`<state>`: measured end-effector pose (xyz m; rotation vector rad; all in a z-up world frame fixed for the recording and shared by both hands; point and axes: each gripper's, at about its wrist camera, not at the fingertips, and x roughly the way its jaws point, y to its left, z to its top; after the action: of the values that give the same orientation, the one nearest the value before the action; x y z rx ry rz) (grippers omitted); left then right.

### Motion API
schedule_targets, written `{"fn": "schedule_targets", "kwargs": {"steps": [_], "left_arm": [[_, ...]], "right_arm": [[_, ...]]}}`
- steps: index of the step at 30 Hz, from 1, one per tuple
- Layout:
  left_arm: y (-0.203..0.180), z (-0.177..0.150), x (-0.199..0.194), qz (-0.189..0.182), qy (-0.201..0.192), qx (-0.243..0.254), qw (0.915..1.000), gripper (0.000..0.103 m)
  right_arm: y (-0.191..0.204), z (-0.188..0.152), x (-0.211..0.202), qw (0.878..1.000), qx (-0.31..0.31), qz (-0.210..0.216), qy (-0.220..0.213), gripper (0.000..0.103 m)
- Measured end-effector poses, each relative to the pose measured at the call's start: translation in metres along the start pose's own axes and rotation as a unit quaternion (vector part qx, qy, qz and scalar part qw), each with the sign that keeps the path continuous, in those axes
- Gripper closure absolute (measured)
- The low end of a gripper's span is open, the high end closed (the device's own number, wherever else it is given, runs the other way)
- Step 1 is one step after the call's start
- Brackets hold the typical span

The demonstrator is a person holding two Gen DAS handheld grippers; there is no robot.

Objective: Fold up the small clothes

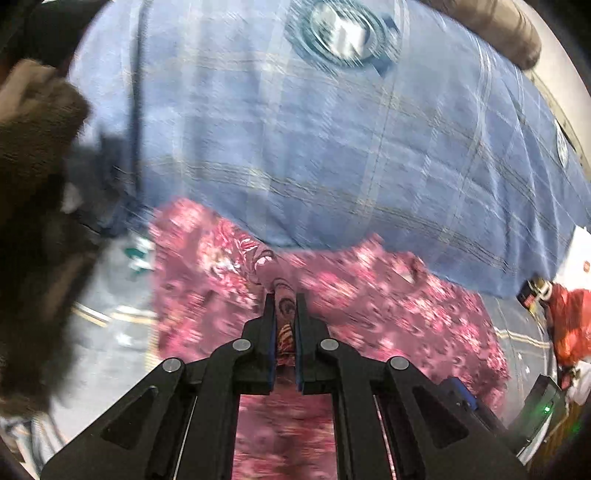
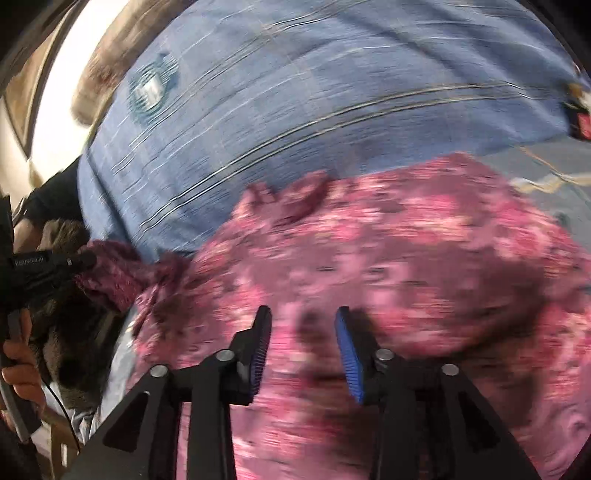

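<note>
Left claw [image 1: 284, 295] pinches pink garment [image 1: 388, 306] — blue checked bedsheet [image 1: 332, 147] beyond.

Left tongs [image 1: 284, 299] are clamped tight on pink floral cloth [image 1: 369, 295]; right tongs [image 2: 303, 318] stand parted, pointing downward, pads bare.

A blue plaid bedsheet [image 1: 332, 155] covers the wide surface, crossed by pale and dark stripes and printed with a round teal emblem [image 1: 345, 33]. A brown bolster [image 1: 495, 29] lies along its far edge. A dark brown fuzzy blanket [image 1: 33, 221] is heaped at the left. Bright light falls on the pale wall [image 2: 55, 103] beyond. Red packaging [image 1: 569, 321] sits at the right, blurred.
</note>
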<state>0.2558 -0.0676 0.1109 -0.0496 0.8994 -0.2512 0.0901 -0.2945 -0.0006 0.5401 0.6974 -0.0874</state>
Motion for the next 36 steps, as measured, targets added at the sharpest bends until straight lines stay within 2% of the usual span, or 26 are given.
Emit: {"fn": "schedule_targets", "kwargs": {"steps": [1,4,8,10,12,13,14,16,18,20,23,25,27,33,35,36], "left_arm": [[-0.009,-0.004,0.011,-0.007,0.017,-0.001,0.9998,0.098],[-0.032,-0.017,0.043,-0.012,0.059,0.0,0.9982,0.097],[-0.059,-0.033,0.071,0.0,0.091,0.015,0.9958,0.094],[-0.065,-0.038,0.078,-0.006,0.108,0.021,0.9939,0.086],[-0.064,-0.04,0.077,-0.019,0.119,0.021,0.9925,0.065],[-0.062,-0.04,0.072,-0.027,0.12,0.021,0.9922,0.059],[-0.059,-0.041,0.065,-0.035,0.116,0.022,0.9924,0.052],[-0.049,-0.041,0.049,-0.052,0.101,0.026,0.9932,0.047],[-0.029,-0.042,0.032,-0.066,0.086,0.016,0.994,0.033],[0.001,-0.045,0.019,-0.068,0.068,-0.011,0.9954,0.032],[0.051,-0.048,0.023,-0.052,0.063,-0.072,0.994,0.032],[0.082,-0.052,0.035,-0.037,0.077,-0.116,0.9896,0.033],[0.101,-0.054,0.044,-0.041,0.085,-0.146,0.9847,0.033],[0.123,-0.058,0.054,-0.045,0.085,-0.173,0.9802,0.033],[0.123,-0.059,0.056,-0.047,0.083,-0.177,0.9795,0.033],[0.121,-0.06,0.058,-0.048,0.084,-0.177,0.9795,0.033]], "right_arm": [[-0.01,-0.002,-0.001,1.0,0.012,0.0,0.002,0.065],[-0.025,-0.008,-0.003,0.998,0.034,0.046,-0.013,0.065],[-0.02,-0.009,-0.001,0.998,0.031,0.045,-0.013,0.065],[-0.023,-0.009,0.0,0.998,0.036,0.052,-0.014,0.065],[-0.024,-0.009,-0.001,0.997,0.04,0.057,-0.015,0.065],[-0.026,-0.008,-0.002,0.997,0.04,0.057,-0.014,0.065],[-0.025,-0.008,-0.002,0.998,0.039,0.055,-0.014,0.065],[-0.025,-0.008,-0.001,0.998,0.037,0.05,-0.011,0.065],[-0.022,-0.005,0.0,0.999,0.035,0.039,-0.003,0.065],[-0.012,0.001,0.0,0.999,0.035,0.025,0.003,0.062],[0.02,0.009,0.004,0.999,-0.011,0.051,0.006,0.061],[0.055,0.01,0.014,0.995,-0.065,0.068,0.022,0.054],[0.079,0.008,0.029,0.992,-0.093,0.08,0.039,0.046],[0.116,0.006,0.088,0.99,-0.064,0.098,0.081,0.046],[0.118,0.005,0.104,0.989,-0.032,0.111,0.091,0.051],[0.118,0.005,0.106,0.988,-0.024,0.121,0.094,0.072]]}}
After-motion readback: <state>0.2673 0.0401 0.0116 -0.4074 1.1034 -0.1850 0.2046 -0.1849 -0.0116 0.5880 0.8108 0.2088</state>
